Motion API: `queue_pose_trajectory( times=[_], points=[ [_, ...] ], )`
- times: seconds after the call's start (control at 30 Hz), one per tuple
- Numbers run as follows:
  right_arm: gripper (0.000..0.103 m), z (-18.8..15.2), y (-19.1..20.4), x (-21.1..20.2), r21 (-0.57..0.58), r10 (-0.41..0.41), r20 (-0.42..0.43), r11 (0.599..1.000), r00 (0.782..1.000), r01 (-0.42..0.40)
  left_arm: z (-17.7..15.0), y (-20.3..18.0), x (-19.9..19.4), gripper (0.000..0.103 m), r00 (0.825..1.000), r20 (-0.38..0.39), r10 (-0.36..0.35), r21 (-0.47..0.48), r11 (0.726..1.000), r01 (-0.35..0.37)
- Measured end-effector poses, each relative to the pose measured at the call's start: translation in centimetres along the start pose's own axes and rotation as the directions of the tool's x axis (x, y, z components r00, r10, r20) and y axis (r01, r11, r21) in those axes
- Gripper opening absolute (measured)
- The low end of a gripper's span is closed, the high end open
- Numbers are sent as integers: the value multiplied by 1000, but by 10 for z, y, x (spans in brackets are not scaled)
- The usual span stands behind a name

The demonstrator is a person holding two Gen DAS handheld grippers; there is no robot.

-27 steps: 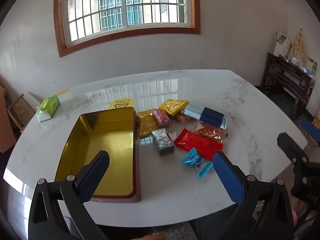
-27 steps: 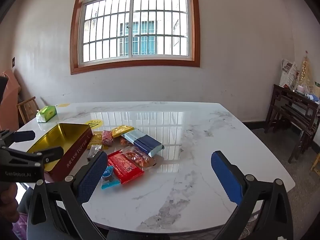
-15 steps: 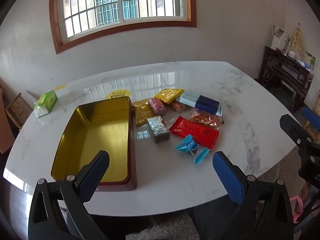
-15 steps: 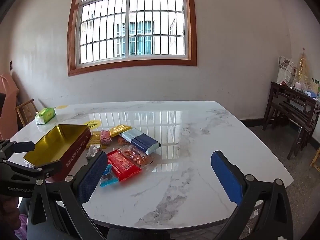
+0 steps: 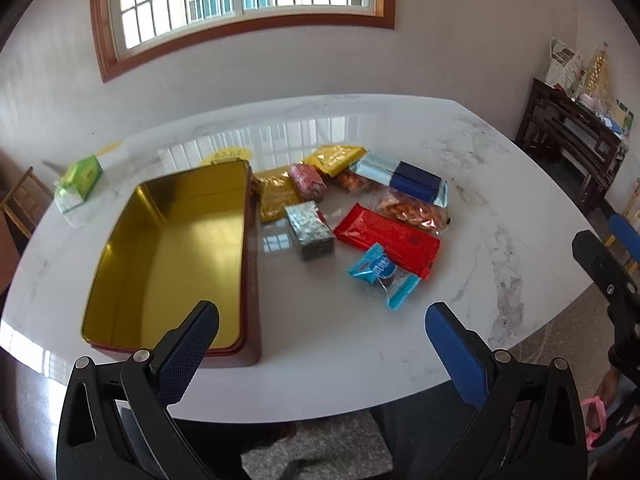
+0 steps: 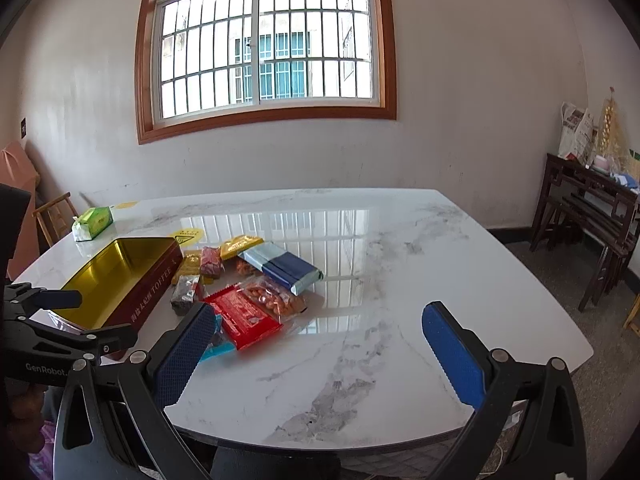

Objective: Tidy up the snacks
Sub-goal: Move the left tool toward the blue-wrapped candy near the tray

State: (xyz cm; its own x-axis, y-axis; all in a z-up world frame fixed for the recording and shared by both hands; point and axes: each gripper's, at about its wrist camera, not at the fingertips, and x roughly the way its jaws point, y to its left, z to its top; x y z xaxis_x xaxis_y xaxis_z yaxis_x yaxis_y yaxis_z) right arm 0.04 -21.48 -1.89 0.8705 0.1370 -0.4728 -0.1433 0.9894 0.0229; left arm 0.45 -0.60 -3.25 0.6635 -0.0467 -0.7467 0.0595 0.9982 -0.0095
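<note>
meanwhile both grippers gape above the table [image 5: 500,184], tin [image 5: 188,248] empty.

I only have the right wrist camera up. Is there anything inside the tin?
Observer: No. The left wrist camera looks down into the tin, and its whole gold floor is bare.
Operator: What is the blue thing poking out beside the red packet?
Observer: A small blue cookie packet, lying flat on the table and touching the red packet's near edge.
Operator: Is the left claw holding anything?
Observer: No. Its jaws stand wide open with nothing between them, above the table's near edge.
</note>
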Motion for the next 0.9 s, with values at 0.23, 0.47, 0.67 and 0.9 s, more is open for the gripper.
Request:
queue_pose_trajectory(
  times=[0.23,0.47,0.67,0.9],
  points=[
    [103,-5,-9,9,23,9,-25,1000,1000,-8,5,-10,18,102,997,-52,-58,29,998,60],
    [103,-9,-20,15,50,8,-43,999,999,-6,13,-20,39,102,990,-117,-79,-6,997,79],
    [103,-15,-28,25,76,9,-70,997,997,-4,16,-27,55,102,990,-135,-35,-26,999,32],
    [103,-21,-36,34,94,13,-93,996,996,-4,19,-32,78,90,977,-211,-25,-67,998,11]
  ],
)
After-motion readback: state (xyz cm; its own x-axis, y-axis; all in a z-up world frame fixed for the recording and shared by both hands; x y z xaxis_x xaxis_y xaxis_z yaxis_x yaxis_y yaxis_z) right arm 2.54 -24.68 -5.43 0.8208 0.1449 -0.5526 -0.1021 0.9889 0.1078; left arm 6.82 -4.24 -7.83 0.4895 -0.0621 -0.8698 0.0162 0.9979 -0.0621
